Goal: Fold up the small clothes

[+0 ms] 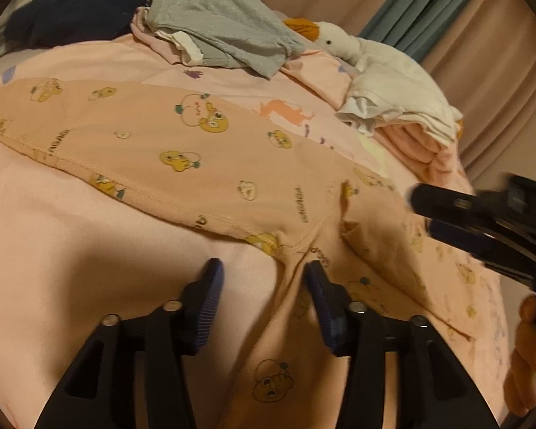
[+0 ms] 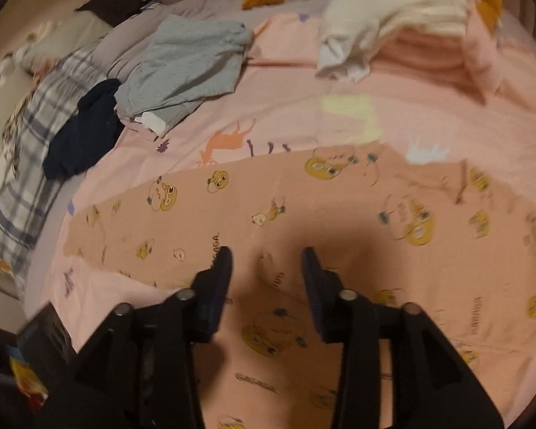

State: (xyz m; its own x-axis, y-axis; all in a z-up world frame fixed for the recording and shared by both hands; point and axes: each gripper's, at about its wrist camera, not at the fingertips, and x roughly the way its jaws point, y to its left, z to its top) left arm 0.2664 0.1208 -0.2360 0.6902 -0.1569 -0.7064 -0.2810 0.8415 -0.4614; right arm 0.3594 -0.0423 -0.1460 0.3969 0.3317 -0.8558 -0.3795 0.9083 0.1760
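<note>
A small peach garment printed with yellow cartoon animals lies spread across the pink bed sheet. My left gripper hovers low over its near seam. Its jaws stand apart, a raised ridge of the cloth runs between them, and the pads do not press on it. The right gripper comes in from the right edge over the same garment, and a person's hand shows below it. In the right wrist view the right gripper is open above the peach garment, with nothing between its fingers.
A grey garment and a dark navy one lie crumpled at the far side. A white goose plush rests by a stack of folded white and pink clothes. A plaid blanket lies at the bed's left edge.
</note>
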